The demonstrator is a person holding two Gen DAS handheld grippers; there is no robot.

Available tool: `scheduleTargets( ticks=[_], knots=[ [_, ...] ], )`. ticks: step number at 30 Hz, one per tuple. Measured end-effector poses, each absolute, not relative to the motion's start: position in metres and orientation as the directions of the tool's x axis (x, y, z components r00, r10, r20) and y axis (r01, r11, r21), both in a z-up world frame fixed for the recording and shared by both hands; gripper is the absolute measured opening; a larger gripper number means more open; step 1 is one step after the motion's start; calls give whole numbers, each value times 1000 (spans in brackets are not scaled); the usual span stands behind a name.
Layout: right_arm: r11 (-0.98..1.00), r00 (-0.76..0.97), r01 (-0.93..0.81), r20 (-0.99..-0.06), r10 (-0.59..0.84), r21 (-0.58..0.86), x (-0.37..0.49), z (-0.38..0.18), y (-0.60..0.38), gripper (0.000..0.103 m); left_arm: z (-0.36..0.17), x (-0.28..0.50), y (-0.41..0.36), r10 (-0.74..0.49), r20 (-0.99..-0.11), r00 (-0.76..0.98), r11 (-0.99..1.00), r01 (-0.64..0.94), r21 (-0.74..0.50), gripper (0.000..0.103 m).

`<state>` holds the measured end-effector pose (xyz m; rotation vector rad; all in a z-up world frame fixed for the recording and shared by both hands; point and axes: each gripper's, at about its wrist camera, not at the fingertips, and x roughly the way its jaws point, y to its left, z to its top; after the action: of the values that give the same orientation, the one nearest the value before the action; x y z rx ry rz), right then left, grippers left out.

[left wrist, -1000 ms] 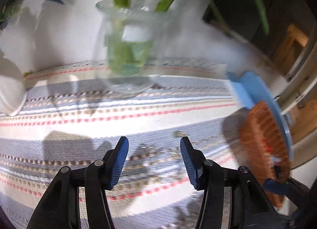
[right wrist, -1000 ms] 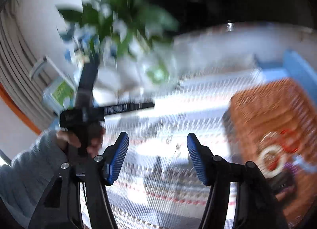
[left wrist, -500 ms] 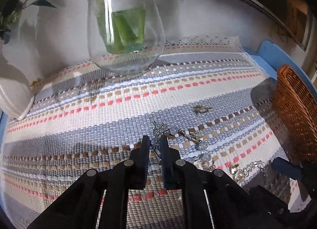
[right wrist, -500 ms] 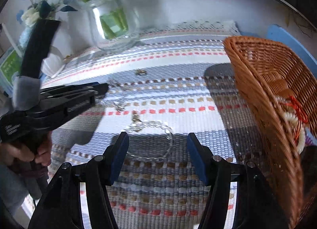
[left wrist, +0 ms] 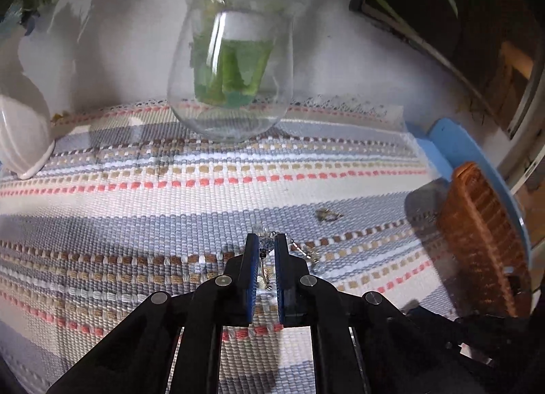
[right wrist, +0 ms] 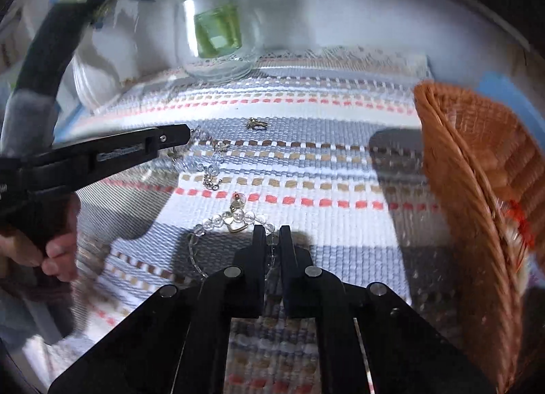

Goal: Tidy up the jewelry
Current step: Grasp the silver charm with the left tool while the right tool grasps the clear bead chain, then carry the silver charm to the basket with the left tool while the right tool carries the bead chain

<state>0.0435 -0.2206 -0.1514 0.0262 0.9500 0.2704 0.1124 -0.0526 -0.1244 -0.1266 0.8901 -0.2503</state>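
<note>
My left gripper (left wrist: 263, 247) is shut on a crystal bead chain (left wrist: 264, 243) lying on the striped mat (left wrist: 170, 189). In the right wrist view, the left gripper (right wrist: 185, 133) comes in from the left, and the chain (right wrist: 207, 166) trails from its tip. The jaws of my right gripper (right wrist: 272, 235) are closing on a clear bead bracelet (right wrist: 218, 220) with a gold heart charm. Its beads sit pinched between the pads. A small metal ring (left wrist: 327, 214) (right wrist: 257, 124) lies loose on the mat further back.
A wicker basket (right wrist: 477, 172) (left wrist: 483, 240) stands at the mat's right edge with a red and white item (right wrist: 517, 223) inside. A glass vase (left wrist: 231, 70) (right wrist: 214, 26) with green stems stands at the back. A white vase (left wrist: 20, 135) is at the back left.
Both grippers were open a second ago. The left shut on the bead chain first. The right came down over the clear bracelet and then closed its jaws on it.
</note>
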Motion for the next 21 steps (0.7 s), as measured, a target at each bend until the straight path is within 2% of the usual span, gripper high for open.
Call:
scheduleTargets(
  ticks=[10,21],
  knots=[
    [942,600,-190,-726,335,278,36,-113,-235,9,-92,106,-33,-320,-705,633,940,122,-318,9],
    [908,638,-173,-659,399,383,33,-84,-255,9,-52,96,-39,-377,-645,665,919,183,-348,9]
  ],
)
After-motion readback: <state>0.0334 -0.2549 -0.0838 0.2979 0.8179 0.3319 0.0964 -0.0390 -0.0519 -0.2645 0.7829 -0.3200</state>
